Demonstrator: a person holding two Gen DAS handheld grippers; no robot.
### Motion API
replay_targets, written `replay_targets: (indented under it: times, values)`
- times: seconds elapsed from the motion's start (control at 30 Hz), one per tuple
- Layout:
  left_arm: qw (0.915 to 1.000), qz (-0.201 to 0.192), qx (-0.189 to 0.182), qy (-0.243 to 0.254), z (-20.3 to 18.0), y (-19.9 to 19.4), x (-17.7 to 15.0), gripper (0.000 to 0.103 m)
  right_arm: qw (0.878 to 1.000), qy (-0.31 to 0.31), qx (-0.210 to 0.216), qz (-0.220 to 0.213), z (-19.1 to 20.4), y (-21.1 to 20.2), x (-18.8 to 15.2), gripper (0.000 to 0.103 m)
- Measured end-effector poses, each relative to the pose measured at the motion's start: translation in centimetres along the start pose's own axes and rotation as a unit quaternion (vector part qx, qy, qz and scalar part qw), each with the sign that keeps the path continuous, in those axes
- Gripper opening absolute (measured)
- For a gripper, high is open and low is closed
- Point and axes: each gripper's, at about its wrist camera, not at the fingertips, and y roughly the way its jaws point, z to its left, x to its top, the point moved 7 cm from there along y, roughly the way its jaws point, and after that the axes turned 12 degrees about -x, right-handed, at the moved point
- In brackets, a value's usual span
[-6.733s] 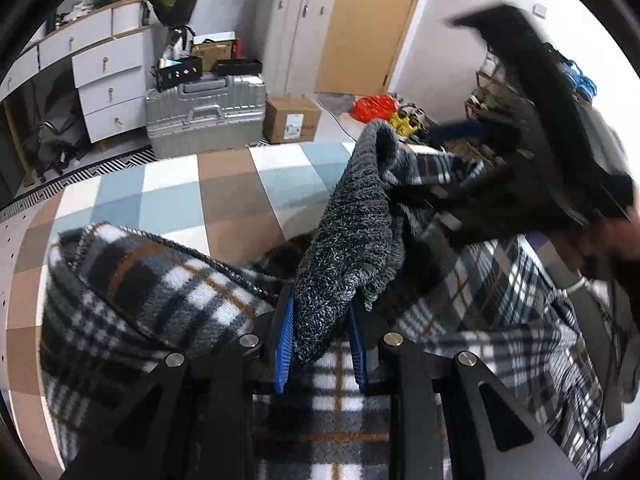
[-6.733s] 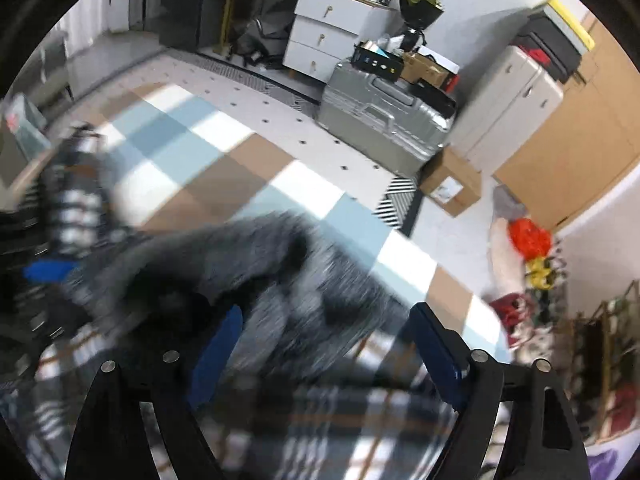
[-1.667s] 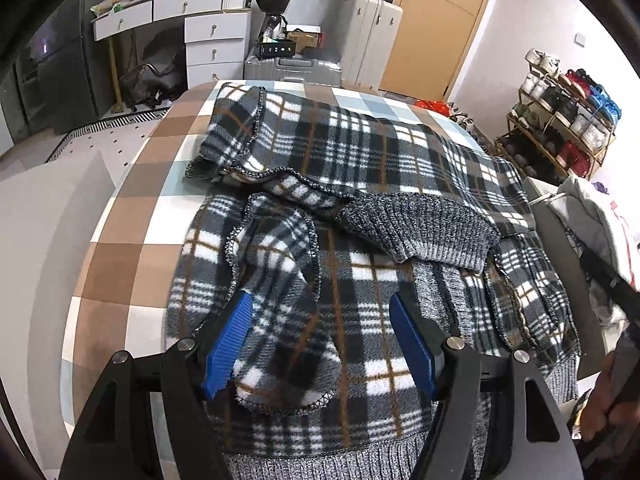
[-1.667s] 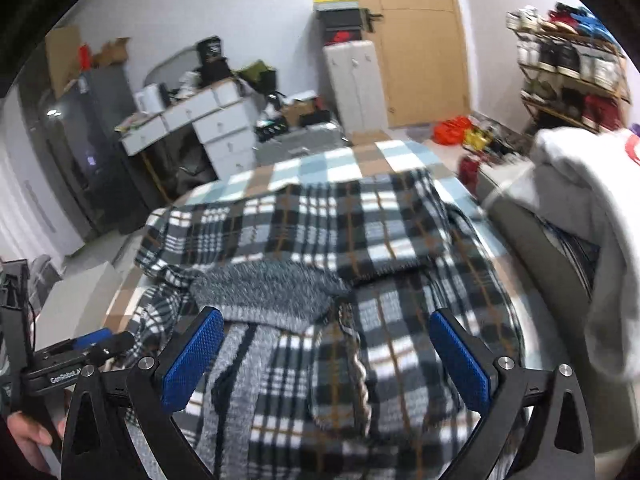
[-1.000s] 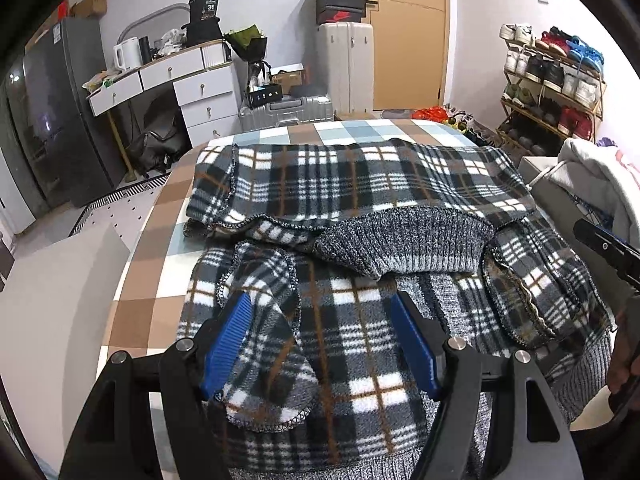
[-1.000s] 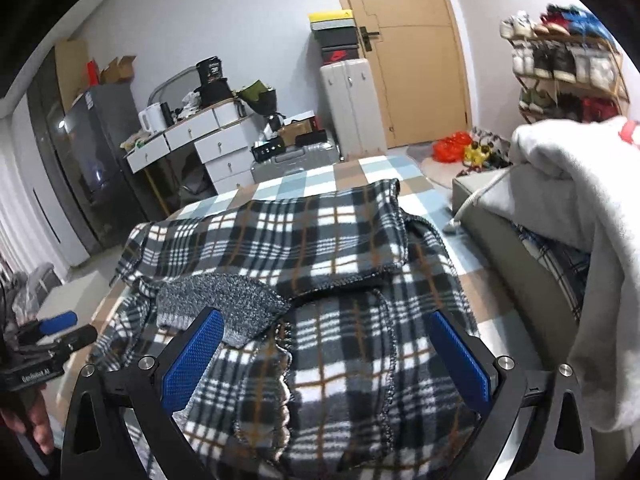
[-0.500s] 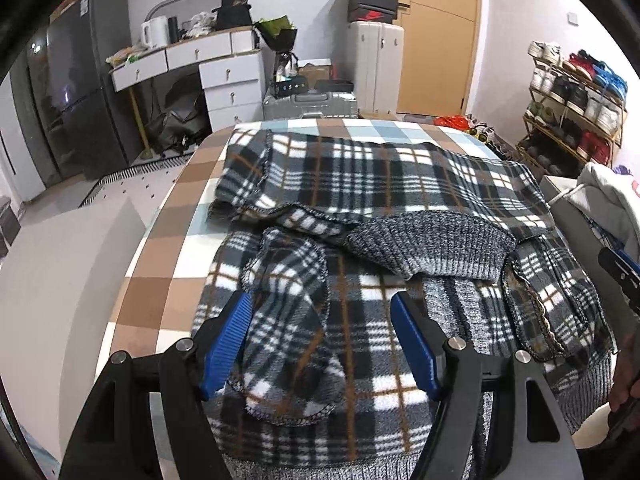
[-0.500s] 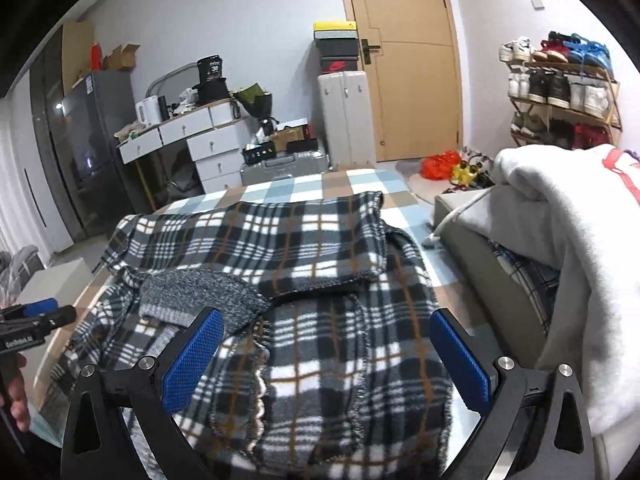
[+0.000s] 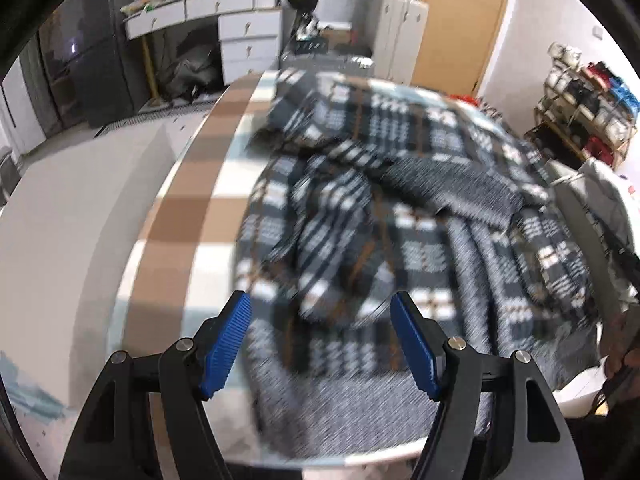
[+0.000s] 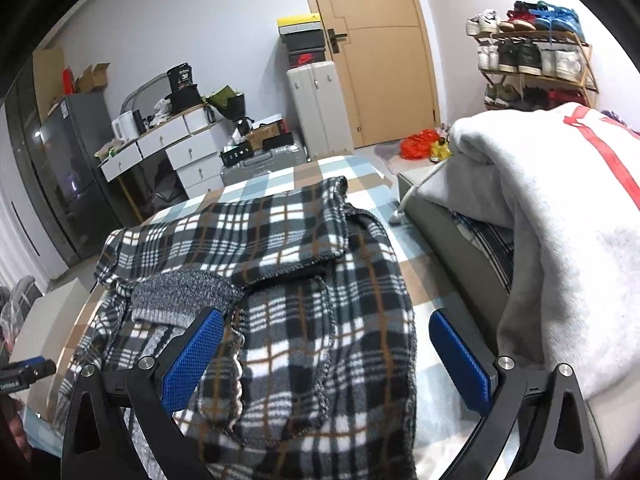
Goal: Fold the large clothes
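A large black, white and brown plaid fleece garment (image 9: 400,208) with grey knit cuffs (image 9: 460,188) lies partly folded on a checked bed cover (image 9: 192,184). It also shows in the right wrist view (image 10: 304,320), its grey cuff (image 10: 180,296) at the left. My left gripper (image 9: 320,340) is open and empty above the garment's near hem; this view is blurred. My right gripper (image 10: 324,356) is open and empty above the garment's right side. The left gripper's tip (image 10: 24,372) shows at the left edge of the right wrist view.
A pile of white and grey clothes (image 10: 560,220) lies on the right of the bed. A white desk with drawers (image 10: 168,148), suitcases (image 10: 316,108), a door (image 10: 380,52) and a shoe rack (image 10: 532,56) stand beyond. A white box (image 9: 72,216) stands left of the bed.
Both grippers let go of the garment seconds ago and drew back. In the last half second the left gripper swung fast, blurring its view; the right gripper moved slightly closer.
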Motion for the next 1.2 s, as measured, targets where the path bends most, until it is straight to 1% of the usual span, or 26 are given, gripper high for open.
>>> replay_targets:
  times: [0.13,0.23,0.33,0.43,0.5,0.57,0.63,0.67,0.73,0.8,0.87,0.93,1.03,1.1,1.13,1.2]
  values:
    - [0.9996,0.026,0.011,0.000,1.4,-0.3,-1.7,0.068,1.000,-0.003,-0.003,0.012,-0.4,-0.2,-0.8,0.103]
    - [0.9986,0.050,-0.005,-0.016,2.0,-0.1,-3.2,0.068,1.000,-0.001,-0.003,0.018,-0.8,-0.4,-1.3,0.103]
    - [0.9975,0.068,-0.003,-0.021,2.5,0.3,-4.4,0.068,1.000,0.004,-0.006,0.020,-1.3,-0.6,-1.6,0.103]
    - [0.9953,0.093,-0.013,-0.027,2.6,1.2,-5.6,0.068,1.000,0.010,-0.009,0.027,-1.9,-0.6,-2.0,0.103]
    - [0.9944,0.100,-0.023,-0.028,2.4,1.5,-5.9,0.068,0.999,0.015,-0.010,0.029,-2.1,-0.7,-2.1,0.103]
    - [0.9940,0.104,-0.024,-0.023,2.3,1.9,-5.9,0.068,0.999,0.019,-0.010,0.032,-2.4,-0.7,-2.2,0.103]
    - [0.9923,0.118,-0.026,-0.026,2.4,2.6,-6.1,0.068,0.999,0.022,-0.009,0.034,-2.5,-0.7,-2.2,0.103]
    - [0.9909,0.125,-0.039,-0.028,2.3,2.9,-6.3,0.068,0.999,0.023,-0.008,0.035,-2.6,-0.7,-2.3,0.103]
    - [0.9901,0.118,-0.068,-0.034,2.1,2.8,-6.1,0.068,0.999,0.025,0.001,0.036,-2.4,-0.7,-2.2,0.103]
    - [0.9874,0.114,-0.101,-0.041,1.8,2.7,-5.9,0.068,0.999,0.027,0.016,0.033,-2.2,-1.0,-2.1,0.103]
    - [0.9818,0.119,-0.139,-0.051,1.4,2.8,-5.9,0.067,0.999,0.026,0.025,0.025,-1.9,-1.4,-2.0,0.103]
    - [0.9741,0.118,-0.185,-0.055,0.4,2.6,-5.9,0.067,0.999,0.019,0.024,0.023,-1.7,-1.5,-2.0,0.103]
    - [0.9715,0.106,-0.206,-0.048,-0.4,2.2,-5.4,0.067,0.999,0.014,0.022,0.027,-1.4,-1.4,-2.1,0.103]
    - [0.9660,0.099,-0.234,-0.047,-0.9,1.9,-5.3,0.067,0.999,0.013,0.022,0.026,-1.3,-1.5,-2.1,0.103]
    - [0.9653,0.097,-0.238,-0.048,-0.9,1.9,-5.1,0.068,0.999,0.013,0.022,0.026,-1.3,-1.5,-2.1,0.103]
    - [0.9699,0.097,-0.217,-0.053,-0.4,2.2,-5.2,0.068,0.999,0.013,0.021,0.028,-1.3,-1.5,-2.2,0.103]
